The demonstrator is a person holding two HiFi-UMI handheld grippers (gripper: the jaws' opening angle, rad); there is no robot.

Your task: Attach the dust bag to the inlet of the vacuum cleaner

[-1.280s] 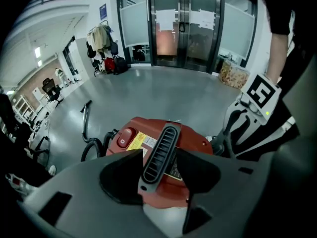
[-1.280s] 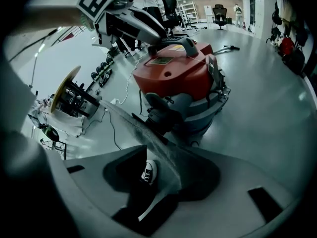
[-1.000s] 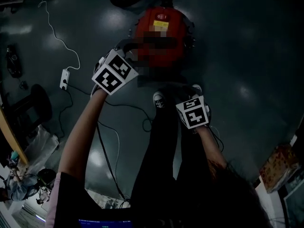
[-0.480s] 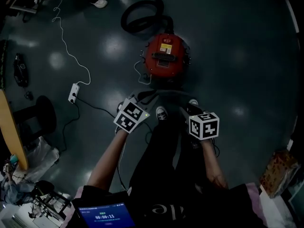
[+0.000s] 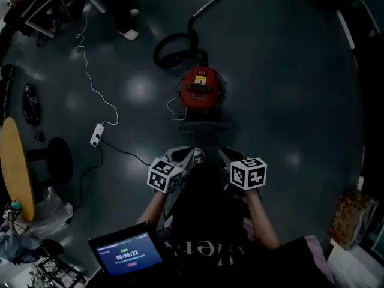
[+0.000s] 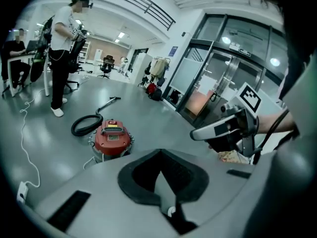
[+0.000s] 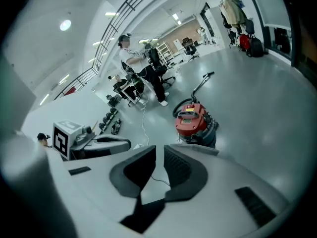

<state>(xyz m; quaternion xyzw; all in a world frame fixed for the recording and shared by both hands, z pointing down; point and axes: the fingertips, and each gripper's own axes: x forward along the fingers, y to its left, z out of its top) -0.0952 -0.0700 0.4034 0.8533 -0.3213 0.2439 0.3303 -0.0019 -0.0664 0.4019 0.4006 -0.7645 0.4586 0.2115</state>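
While tablet (image 5: 127, 252) reads 00:00:12, left hand-held gripper (image 6: 160, 157) together; right (image 7: 159, 157) slightly apart, closing, empty.

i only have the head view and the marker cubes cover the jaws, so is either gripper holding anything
Observer: No. The left gripper view shows the left gripper with its jaws together and nothing between them.
Operator: and the other one
Observer: The right gripper has jaws that have just been closing. Its own view shows a narrow gap between them with nothing in it.
Operator: what's off past the top of my frame
Observer: Beyond the red vacuum cleaner, the left gripper view shows tall glass doors along the far wall.
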